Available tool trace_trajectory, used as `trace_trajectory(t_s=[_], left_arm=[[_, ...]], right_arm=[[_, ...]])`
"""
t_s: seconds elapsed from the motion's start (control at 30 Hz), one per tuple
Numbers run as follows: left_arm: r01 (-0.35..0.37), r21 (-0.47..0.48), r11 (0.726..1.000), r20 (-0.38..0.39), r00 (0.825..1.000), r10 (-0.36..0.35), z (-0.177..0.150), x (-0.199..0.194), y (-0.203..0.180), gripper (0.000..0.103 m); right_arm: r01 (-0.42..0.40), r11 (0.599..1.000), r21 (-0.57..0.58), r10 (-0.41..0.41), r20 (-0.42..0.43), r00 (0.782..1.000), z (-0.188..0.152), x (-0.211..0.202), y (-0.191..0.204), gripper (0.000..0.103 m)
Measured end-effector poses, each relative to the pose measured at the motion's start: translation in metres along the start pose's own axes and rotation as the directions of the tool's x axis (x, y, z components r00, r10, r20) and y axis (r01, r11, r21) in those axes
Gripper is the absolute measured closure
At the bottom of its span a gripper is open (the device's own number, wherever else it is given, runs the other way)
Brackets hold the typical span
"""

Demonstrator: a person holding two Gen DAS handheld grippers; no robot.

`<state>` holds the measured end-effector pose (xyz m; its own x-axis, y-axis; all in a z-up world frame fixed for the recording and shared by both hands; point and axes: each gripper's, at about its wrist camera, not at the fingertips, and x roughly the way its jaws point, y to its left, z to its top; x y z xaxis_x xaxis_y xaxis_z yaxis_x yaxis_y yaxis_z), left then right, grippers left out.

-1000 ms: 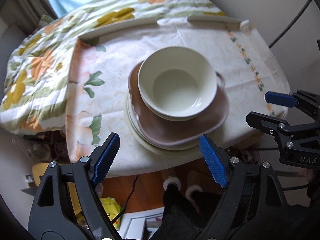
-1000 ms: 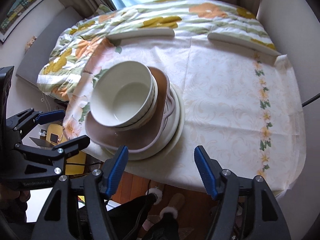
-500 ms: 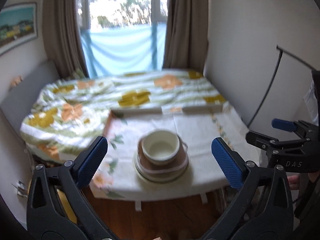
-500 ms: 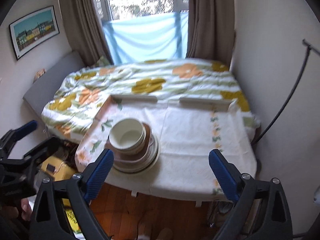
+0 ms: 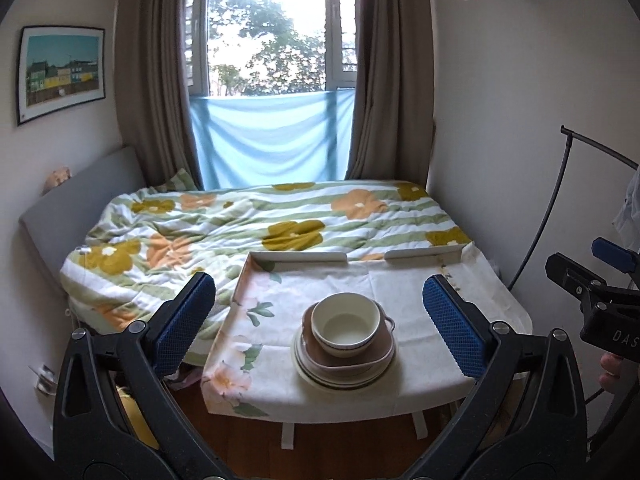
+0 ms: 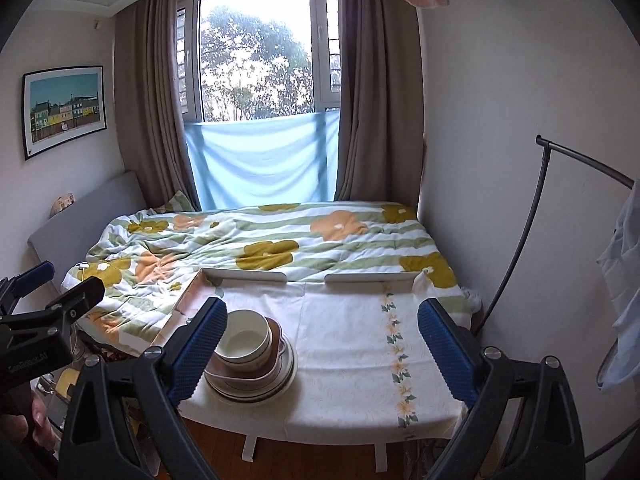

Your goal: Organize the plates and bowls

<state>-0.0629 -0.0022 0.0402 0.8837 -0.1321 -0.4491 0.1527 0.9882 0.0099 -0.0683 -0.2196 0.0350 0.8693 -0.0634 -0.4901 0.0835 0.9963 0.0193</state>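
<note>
A cream bowl point(image 5: 345, 323) sits on top of a brown handled dish point(image 5: 376, 354), which rests on a stack of cream plates point(image 5: 312, 374). The stack stands near the front of a small table point(image 5: 416, 292) with a floral cloth. It also shows in the right wrist view, the bowl point(image 6: 245, 340) over the plates point(image 6: 280, 380). My left gripper point(image 5: 320, 324) is open and empty, held well back from the table. My right gripper point(image 6: 322, 346) is open and empty too, also back from the table. Each gripper shows at the edge of the other's view.
The table has a low white rail point(image 5: 298, 257) along its far side. Behind it lies a bed with a flowered quilt point(image 5: 248, 224). A wall is close on the right, with a black clothes rail point(image 6: 532, 216). Wood floor point(image 5: 240, 432) lies below the table's front edge.
Both grippers have pulled far back and tilted up from close above the stack. Their jaws have opened wider. The stack has not moved.
</note>
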Motion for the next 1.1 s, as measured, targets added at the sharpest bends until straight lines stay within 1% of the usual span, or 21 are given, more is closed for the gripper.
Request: trace_trajectory(t_s=[0.4, 1.1], left_arm=[[-0.019, 0.0, 1.0, 0.036, 0.999, 0.019, 0.0015, -0.0067, -0.0009, 0.0], [-0.027, 0.008, 1.0, 0.043, 0.999, 0.027, -0.0013, -0.0101, -0.001, 0.0]], right_arm=[[-0.012, 1.0, -0.009, 0.012, 0.012, 1.0, -0.0005, -0.0012, 0.0032, 0.008], [-0.008, 1.0, 0.006, 0.008, 0.017, 1.0, 0.0001, -0.0018, 0.0047, 0.008]])
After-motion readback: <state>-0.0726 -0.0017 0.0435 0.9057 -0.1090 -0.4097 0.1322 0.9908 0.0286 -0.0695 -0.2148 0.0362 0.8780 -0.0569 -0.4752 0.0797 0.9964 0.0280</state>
